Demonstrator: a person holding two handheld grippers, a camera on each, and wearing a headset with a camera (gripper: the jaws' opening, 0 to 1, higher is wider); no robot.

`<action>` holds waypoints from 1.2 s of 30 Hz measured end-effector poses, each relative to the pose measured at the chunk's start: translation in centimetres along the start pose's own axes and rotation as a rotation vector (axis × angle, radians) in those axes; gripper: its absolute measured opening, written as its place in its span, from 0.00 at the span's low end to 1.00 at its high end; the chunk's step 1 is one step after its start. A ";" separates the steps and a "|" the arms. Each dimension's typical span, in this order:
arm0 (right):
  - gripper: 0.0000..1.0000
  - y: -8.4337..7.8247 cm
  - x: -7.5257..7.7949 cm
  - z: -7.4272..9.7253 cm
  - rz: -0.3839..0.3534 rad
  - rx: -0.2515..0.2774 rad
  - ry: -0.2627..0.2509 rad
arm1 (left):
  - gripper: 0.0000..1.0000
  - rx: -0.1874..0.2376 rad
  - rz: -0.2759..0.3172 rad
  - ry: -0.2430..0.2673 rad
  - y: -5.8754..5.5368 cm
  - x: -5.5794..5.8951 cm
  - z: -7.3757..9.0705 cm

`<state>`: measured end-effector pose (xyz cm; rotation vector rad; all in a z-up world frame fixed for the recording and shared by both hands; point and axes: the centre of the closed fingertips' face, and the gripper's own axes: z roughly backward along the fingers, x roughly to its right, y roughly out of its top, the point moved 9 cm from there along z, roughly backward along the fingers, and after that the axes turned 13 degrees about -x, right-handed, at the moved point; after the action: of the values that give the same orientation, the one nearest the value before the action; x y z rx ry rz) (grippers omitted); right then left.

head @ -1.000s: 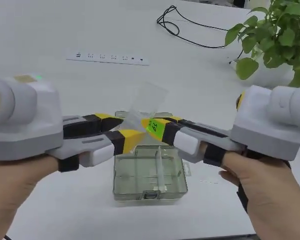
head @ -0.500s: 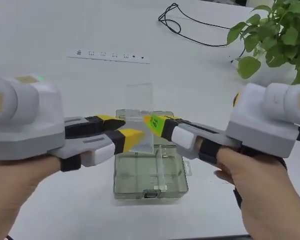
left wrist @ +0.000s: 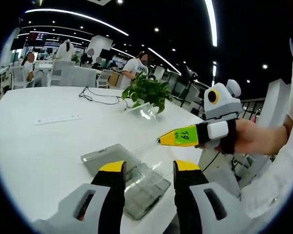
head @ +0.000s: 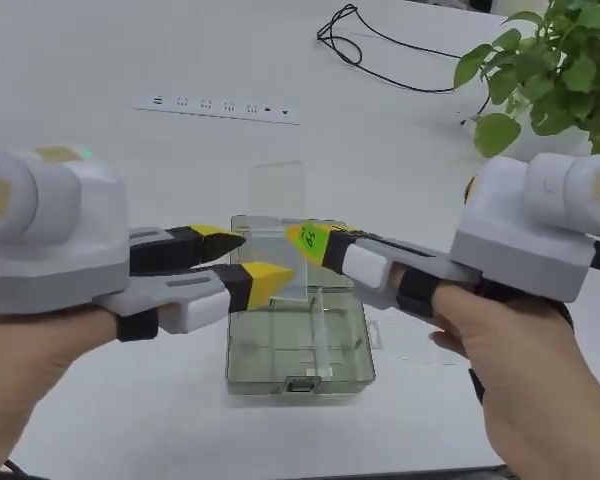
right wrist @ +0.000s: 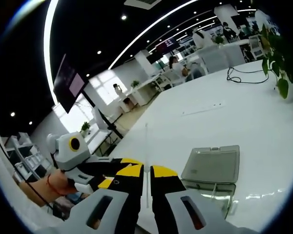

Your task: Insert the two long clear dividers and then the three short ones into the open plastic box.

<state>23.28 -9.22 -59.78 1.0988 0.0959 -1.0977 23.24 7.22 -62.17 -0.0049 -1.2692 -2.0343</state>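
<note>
Jaws of the right hand-held gripper (head: 305, 240) are pinching a clear divider (head: 278, 200) by one side edge. The divider is standing up tall in the air, with its long side pointing up and a bit away from the person. The open plastic box (head: 270, 385) is sitting on the white surface (head: 130, 180), right under the divider and a little closer to the person. One clear strip (head: 320, 335) is looking like it is already standing inside the box, running front to back. The left hand-held gripper (head: 248, 255) is hanging just beside the divider, on its left, with its jaws spread apart and holding nothing. I am guessing the divider is needing to go down into the box next, with the right one doing the carrying.
</note>
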 end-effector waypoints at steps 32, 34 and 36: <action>0.07 -0.2 1.2 0.5 -0.010 -0.100 -0.131 | 0.77 -0.096 -0.168 0.050 -4.3 -1.8 3.3; 0.07 -0.1 1.4 0.6 -0.010 -0.107 -0.140 | 0.81 -0.102 -0.180 0.046 -4.6 -2.0 3.4; 0.07 -0.1 1.3 0.4 -0.008 -0.115 -0.151 | 0.84 -0.106 -0.195 0.044 -4.9 -2.2 3.4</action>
<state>23.65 -10.37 -60.34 0.9112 0.0435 -1.1641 20.79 12.35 -65.01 0.1173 -1.1721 -2.2535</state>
